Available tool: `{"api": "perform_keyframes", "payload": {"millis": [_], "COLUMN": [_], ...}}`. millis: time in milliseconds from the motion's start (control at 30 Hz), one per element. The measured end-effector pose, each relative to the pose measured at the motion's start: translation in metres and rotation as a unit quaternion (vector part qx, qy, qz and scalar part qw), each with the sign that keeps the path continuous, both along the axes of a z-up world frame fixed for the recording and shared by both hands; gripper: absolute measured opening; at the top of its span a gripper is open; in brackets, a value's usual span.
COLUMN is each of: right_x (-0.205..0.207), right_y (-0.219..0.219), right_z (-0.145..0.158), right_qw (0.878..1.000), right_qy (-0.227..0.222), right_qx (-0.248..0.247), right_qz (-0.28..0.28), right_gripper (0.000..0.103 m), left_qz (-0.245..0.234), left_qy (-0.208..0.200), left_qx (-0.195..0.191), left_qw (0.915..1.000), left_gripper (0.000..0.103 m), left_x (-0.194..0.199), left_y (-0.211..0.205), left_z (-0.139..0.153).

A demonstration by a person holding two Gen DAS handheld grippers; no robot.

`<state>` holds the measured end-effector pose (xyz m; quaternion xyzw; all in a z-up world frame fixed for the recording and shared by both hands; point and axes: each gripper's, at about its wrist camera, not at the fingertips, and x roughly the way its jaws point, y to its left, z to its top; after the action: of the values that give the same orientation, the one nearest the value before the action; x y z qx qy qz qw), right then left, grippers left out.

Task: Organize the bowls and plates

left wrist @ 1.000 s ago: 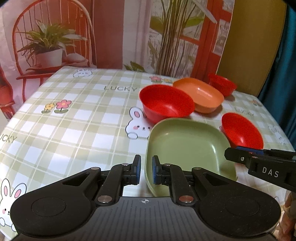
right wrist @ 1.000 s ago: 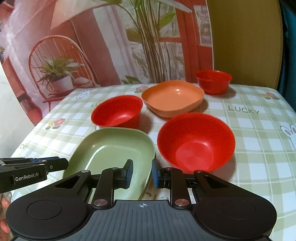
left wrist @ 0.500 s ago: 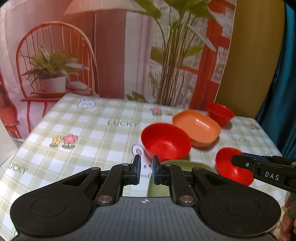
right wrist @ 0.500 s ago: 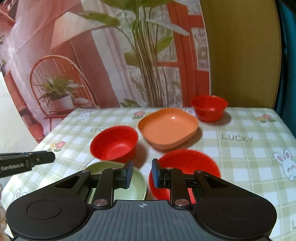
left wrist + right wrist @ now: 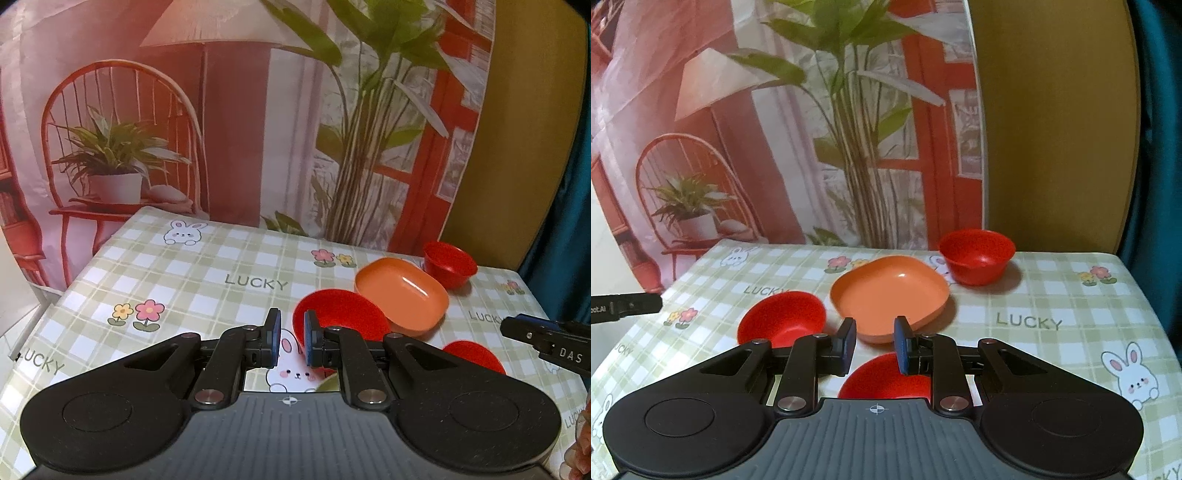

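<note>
On the checked tablecloth stand three red bowls and an orange plate. The left wrist view shows a red bowl [image 5: 340,314] just beyond my left gripper [image 5: 292,338], whose pads stand almost together with nothing between them. Behind it lie the orange plate [image 5: 402,299] and a small red bowl [image 5: 448,264]. Another red bowl [image 5: 472,356] is at the right, and a sliver of the green plate [image 5: 328,382] shows under the fingers. My right gripper [image 5: 874,341] hangs narrowly open and empty above the near red bowl [image 5: 882,376], with the orange plate [image 5: 890,291] beyond it.
The table [image 5: 184,280] has bare cloth on its left half. A printed backdrop with a chair and plants hangs behind it. The far red bowl [image 5: 977,254] is near the back edge, a red bowl [image 5: 781,319] at the left. A teal curtain is at the right.
Both grippers have risen and drawn back from the dishes. The green plate has slipped almost out of both views beneath the fingers. No dish has moved, and both grippers' jaws are unchanged.
</note>
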<state>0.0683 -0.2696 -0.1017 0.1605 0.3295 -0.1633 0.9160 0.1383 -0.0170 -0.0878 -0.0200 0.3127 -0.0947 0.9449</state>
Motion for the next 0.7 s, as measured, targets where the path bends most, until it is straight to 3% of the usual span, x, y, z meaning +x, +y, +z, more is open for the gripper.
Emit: {"api": "perform_keyframes", "payload": {"millis": [467,700], "right_x": [0.018,0.032], "right_y": [-0.042,-0.065], "right_z": [-0.015,-0.037], "right_qw": [1.0,0.999], "right_qy": [0.017,0.033], "right_qx": [-0.013,-0.006], "right_qz": [-0.01,-0.006], "right_gripper": [0.022,0.022], "left_qz": [-0.013,-0.042], "left_qy": [0.016,0.031], "left_qx": [-0.023,-0.034], "left_qw": [0.9995,0.9981], "left_gripper": [0.029,0.03], "left_x": [0.034,0.058], "left_y": [-0.014,-0.039], "left_z": [-0.013,-0.028]}}
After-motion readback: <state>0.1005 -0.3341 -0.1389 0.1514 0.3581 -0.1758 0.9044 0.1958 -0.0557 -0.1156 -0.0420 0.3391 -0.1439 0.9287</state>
